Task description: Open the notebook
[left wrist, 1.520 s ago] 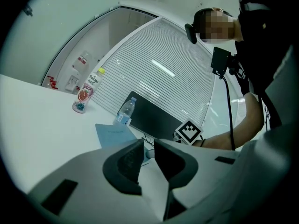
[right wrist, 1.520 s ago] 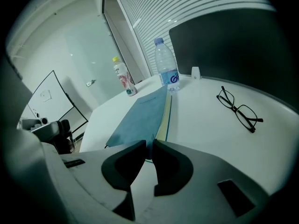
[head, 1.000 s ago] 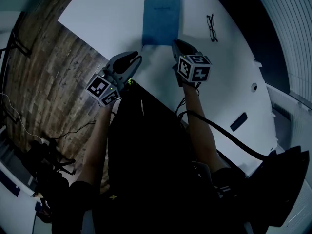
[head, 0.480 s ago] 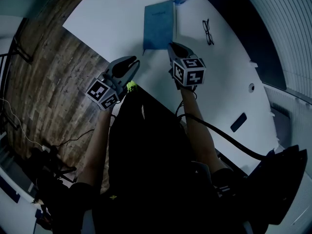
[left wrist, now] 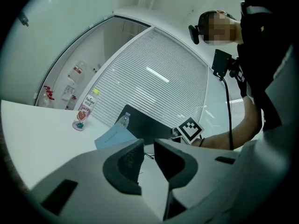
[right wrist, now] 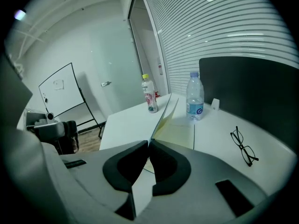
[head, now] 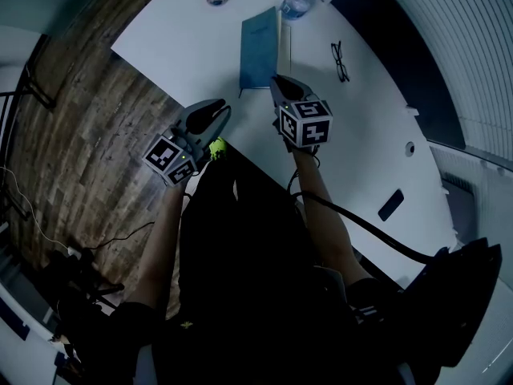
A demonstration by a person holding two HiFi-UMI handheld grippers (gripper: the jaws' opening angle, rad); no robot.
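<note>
i'm holding the notebook [head: 258, 46] cover raised above the table [head: 184, 30], right gripper [right wrist: 148, 143] fingers pinching its edge; left gripper [left wrist: 148, 143] fingers hanging slightly apart, gripping nothing

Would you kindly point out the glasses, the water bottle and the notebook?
glasses [right wrist: 243, 146], right gripper view, bridge of frame.
water bottle [right wrist: 195, 107], right gripper view, label.
notebook [head: 258, 50], head view, blue cover.

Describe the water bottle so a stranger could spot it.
On the white table, look at the far edge, just beyond the notebook. The water bottle stands there upright, clear with a blue cap, unlike the yellow-capped, pink-labelled bottle further left.
</note>
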